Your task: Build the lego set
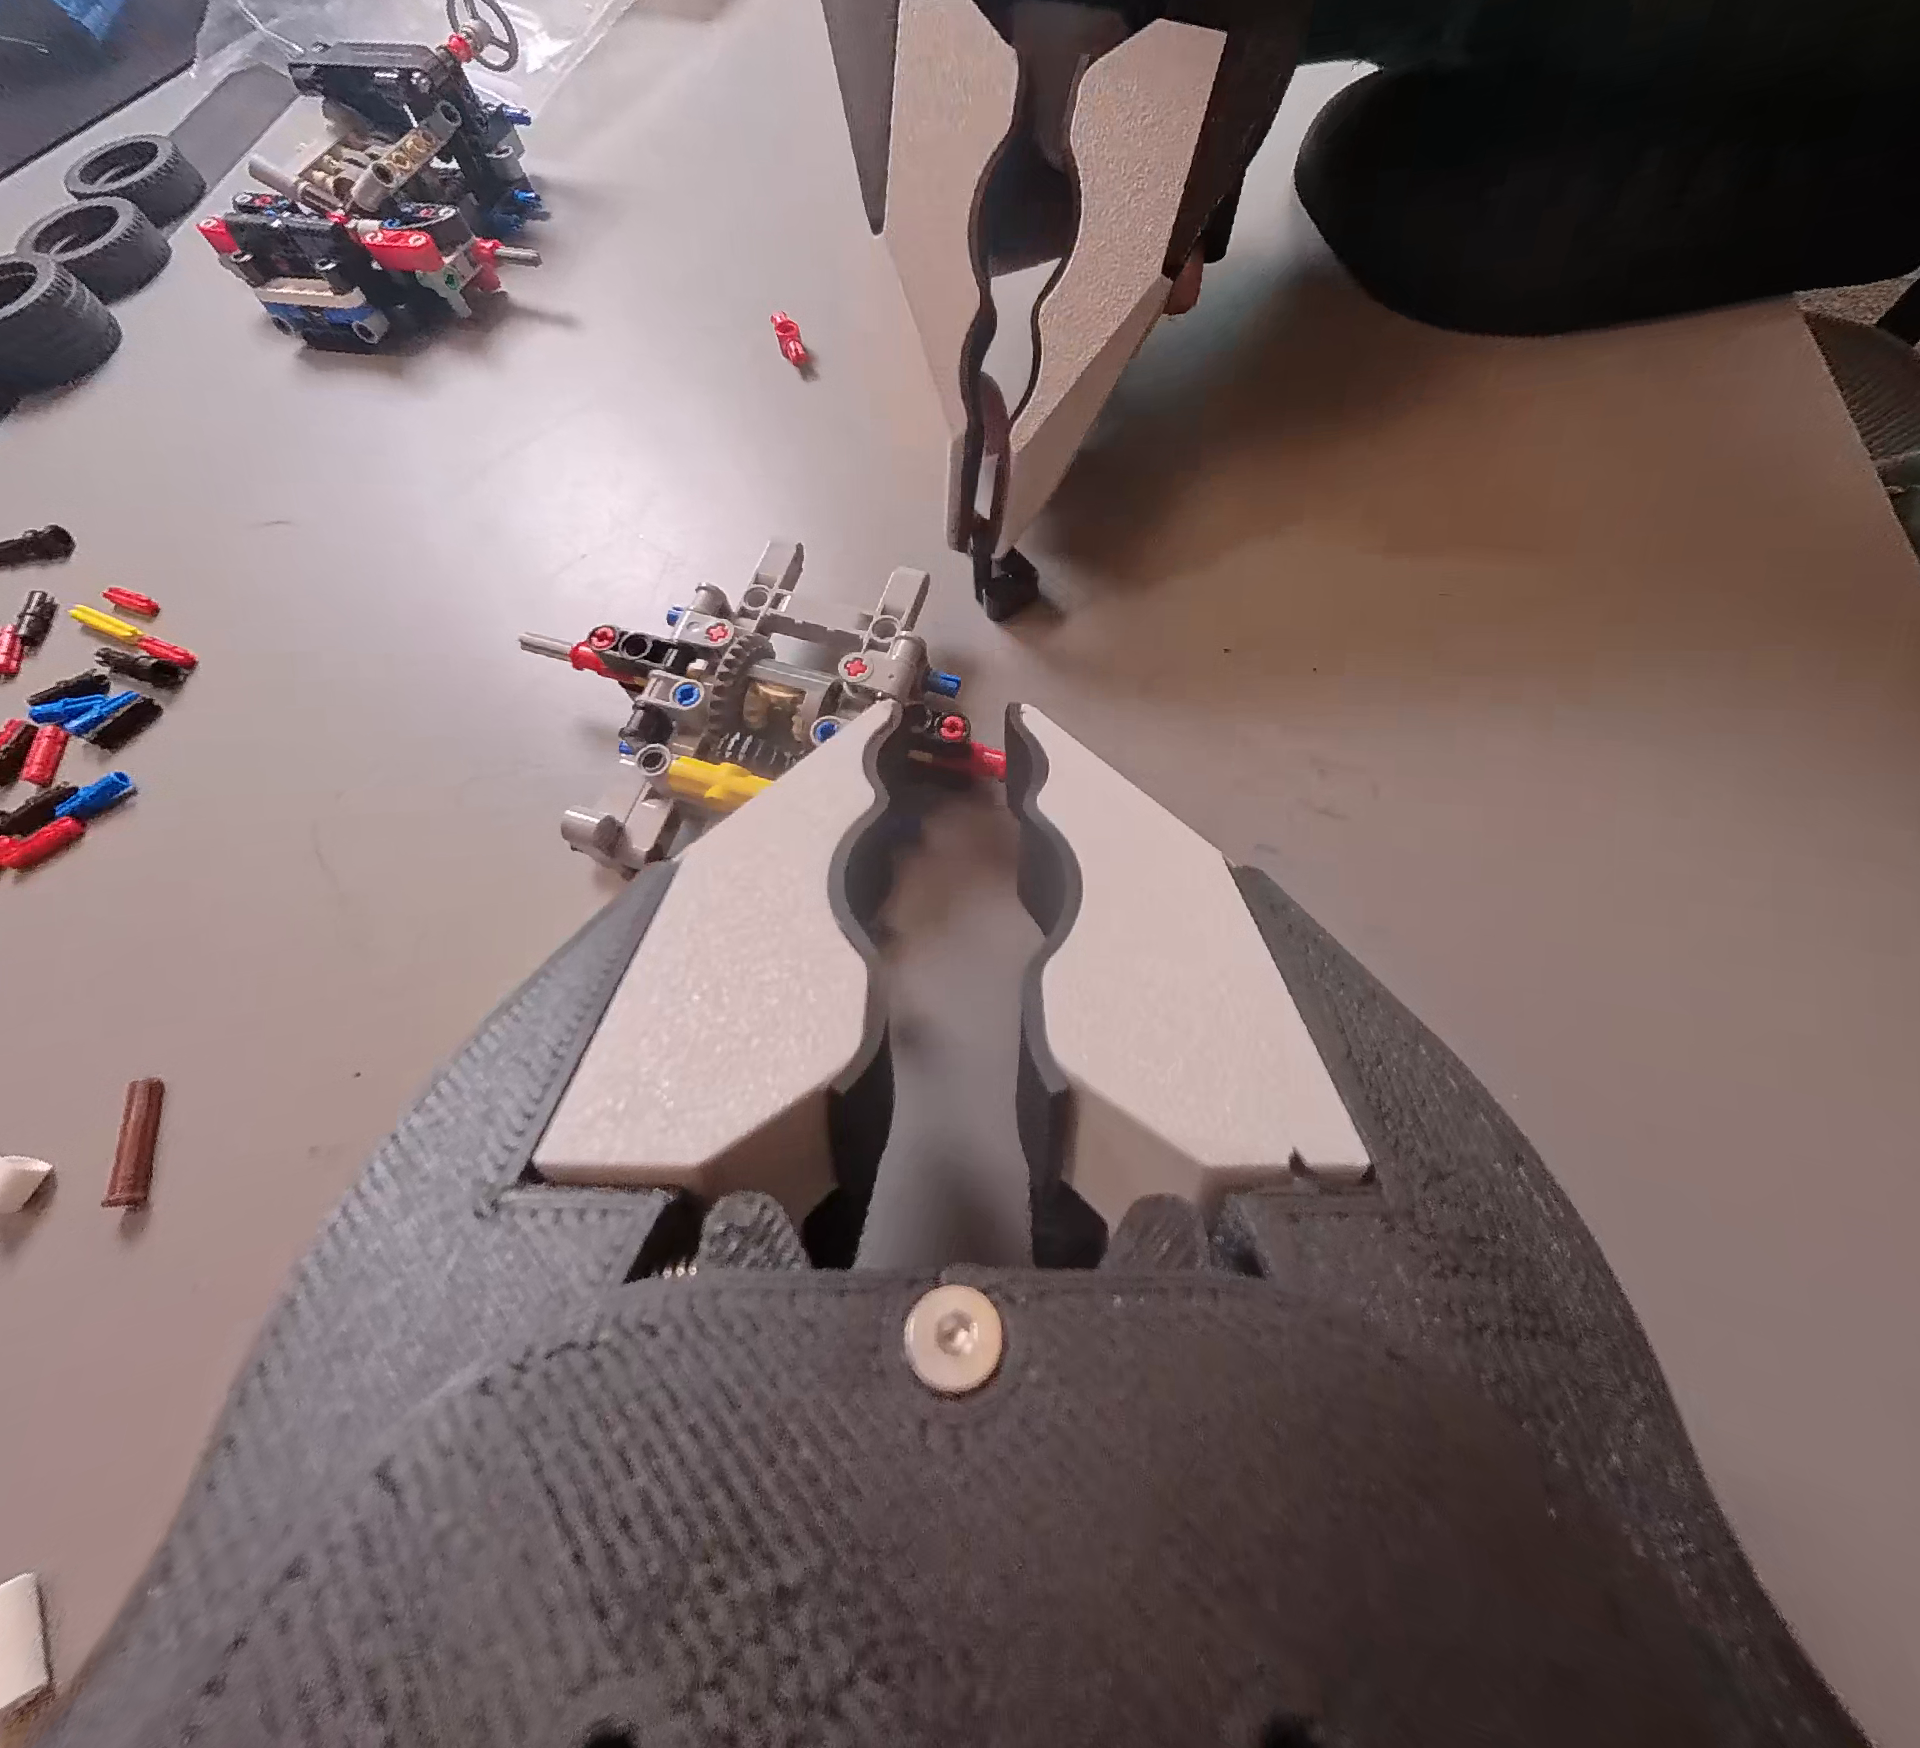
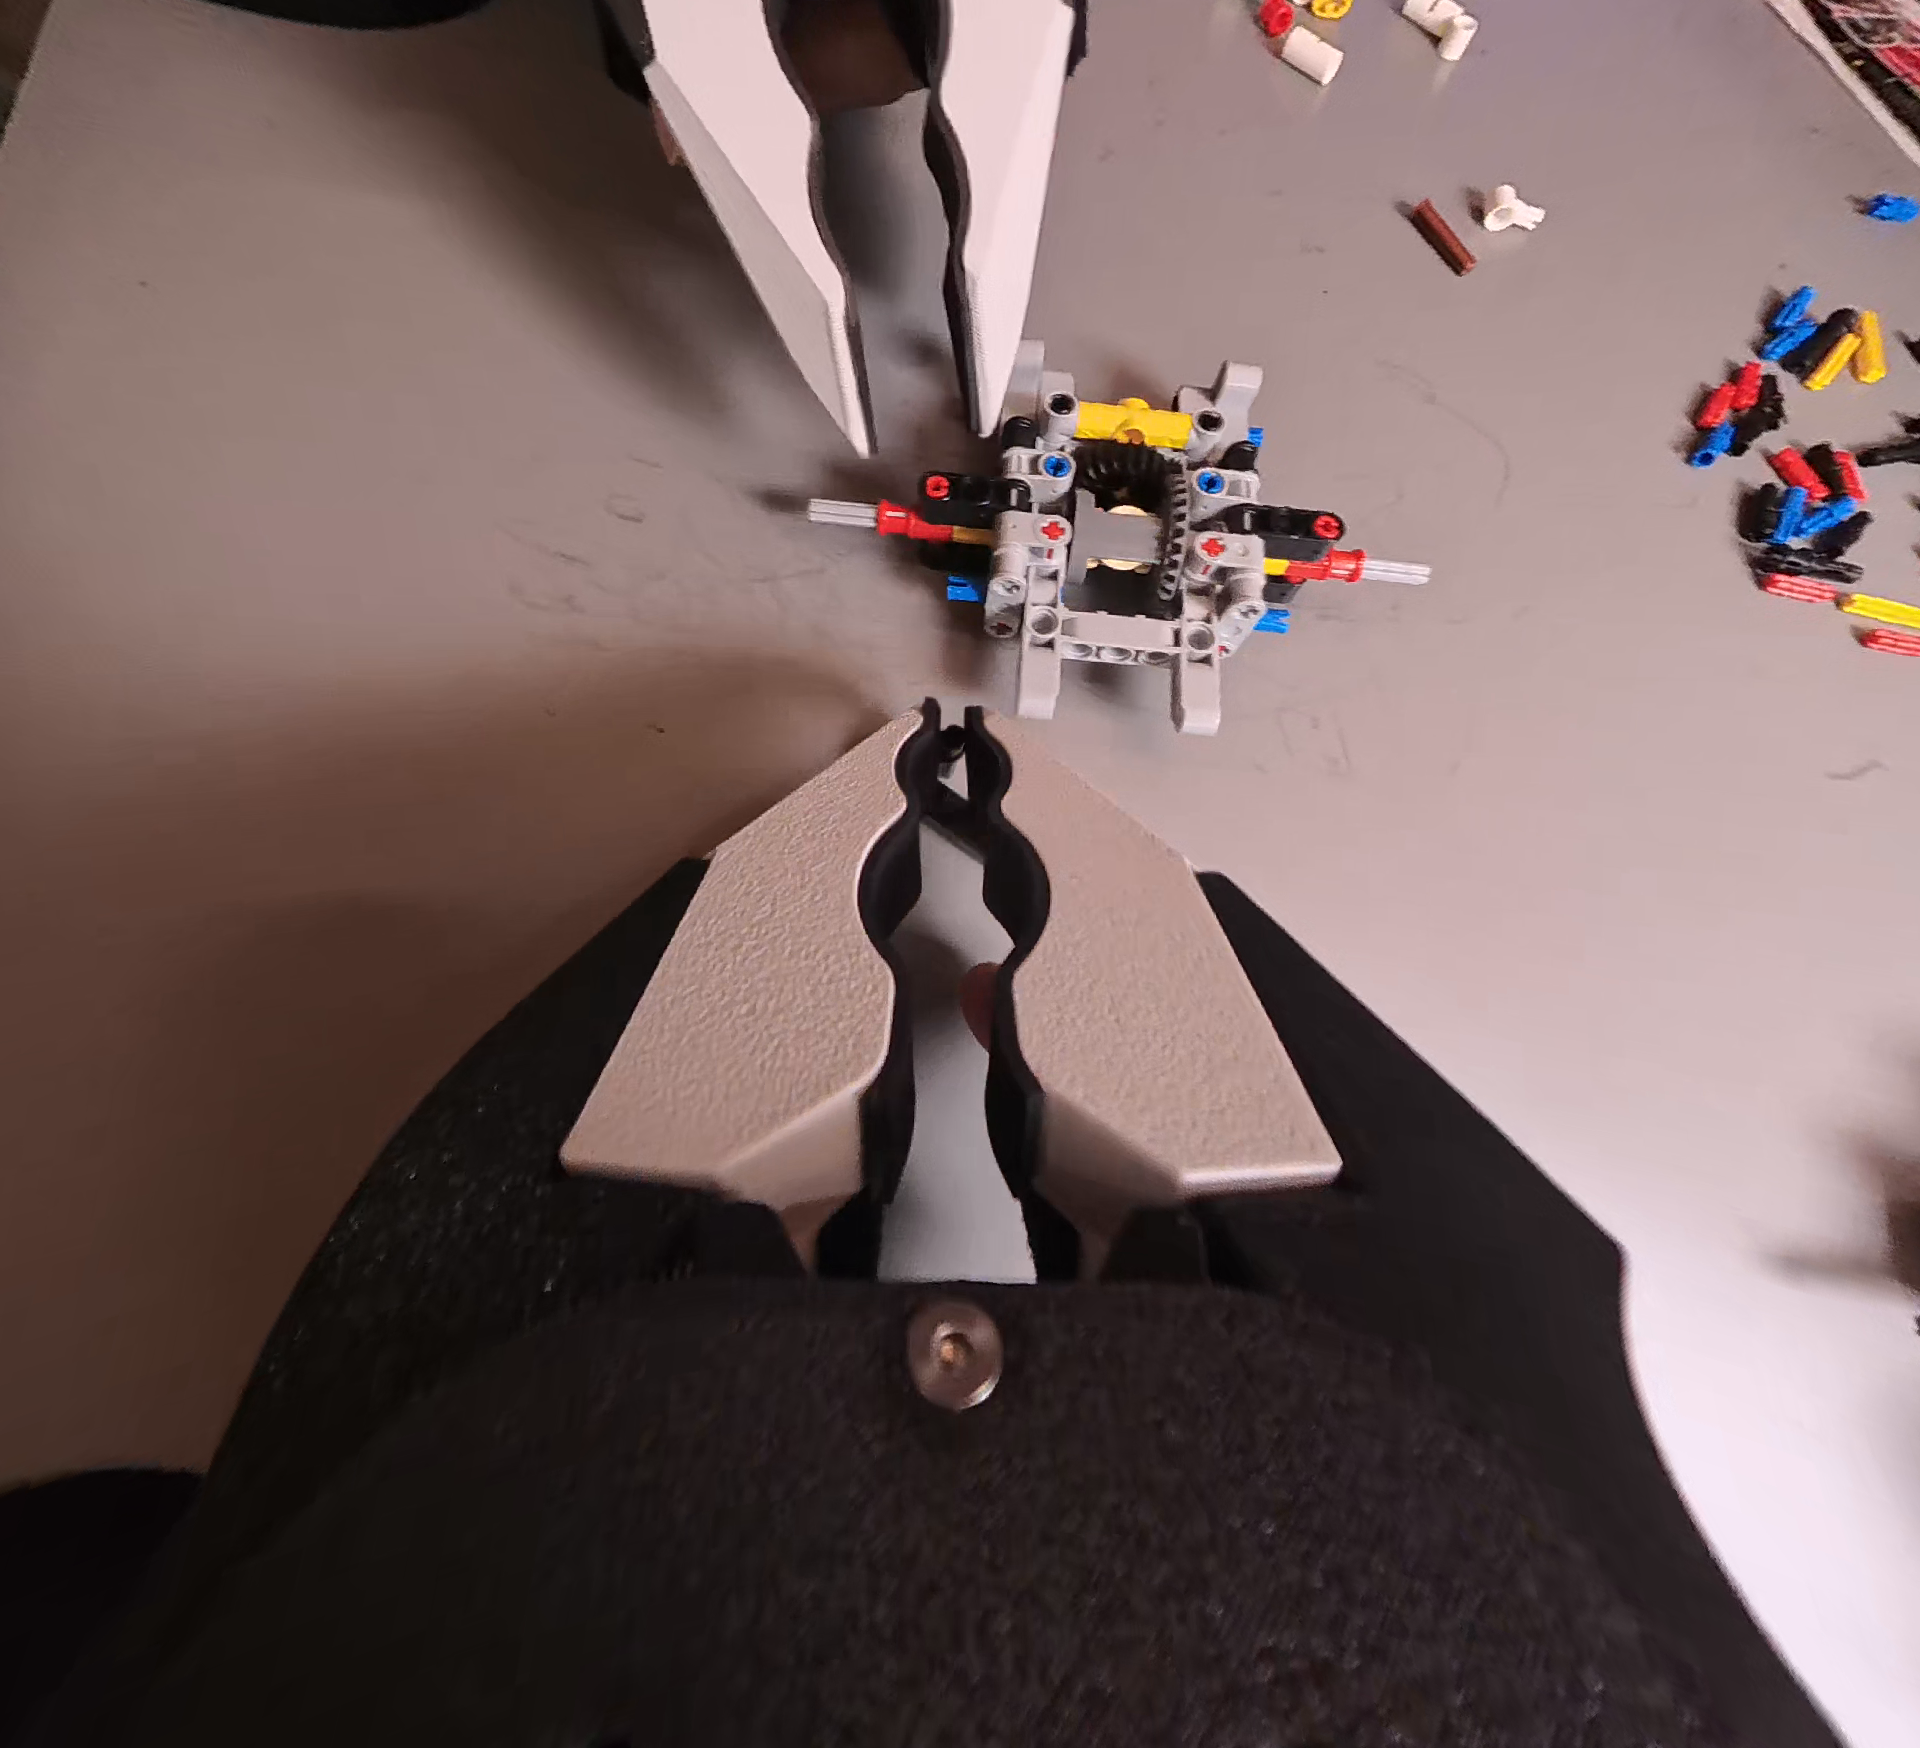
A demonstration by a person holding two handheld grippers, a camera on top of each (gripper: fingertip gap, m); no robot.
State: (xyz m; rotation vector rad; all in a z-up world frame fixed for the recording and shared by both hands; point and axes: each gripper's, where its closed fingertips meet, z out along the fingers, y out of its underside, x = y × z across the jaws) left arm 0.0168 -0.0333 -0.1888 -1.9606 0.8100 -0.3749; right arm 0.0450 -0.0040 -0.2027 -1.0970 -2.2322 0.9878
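The left hand-held gripper (image 1: 951, 722) is spread a bit, nothing pinched; the red-tipped end of the small gray gear assembly (image 1: 764, 711) sits right at the gap between its fingertips, though I can't tell if a fingertip touches it. The right hand-held gripper (image 2: 948, 719) is pressed almost together on a small black piece (image 1: 1008, 592), pinched at the very tips and touching the surface (image 1: 1455, 763). It comes down steeply, tips pointing down, just past the assembly and a little right of the left one's tips. The left one reaches in low and nearly flat.

Count-wise: one gear assembly in front of both, one bigger black-and-blue build (image 1: 384, 192) far off to the left with a steering wheel on it, three black tires (image 1: 94, 244) beyond that. Loose pins (image 1: 73, 722) are scattered on the left, too many to count, plus one brown stick (image 1: 135, 1142).
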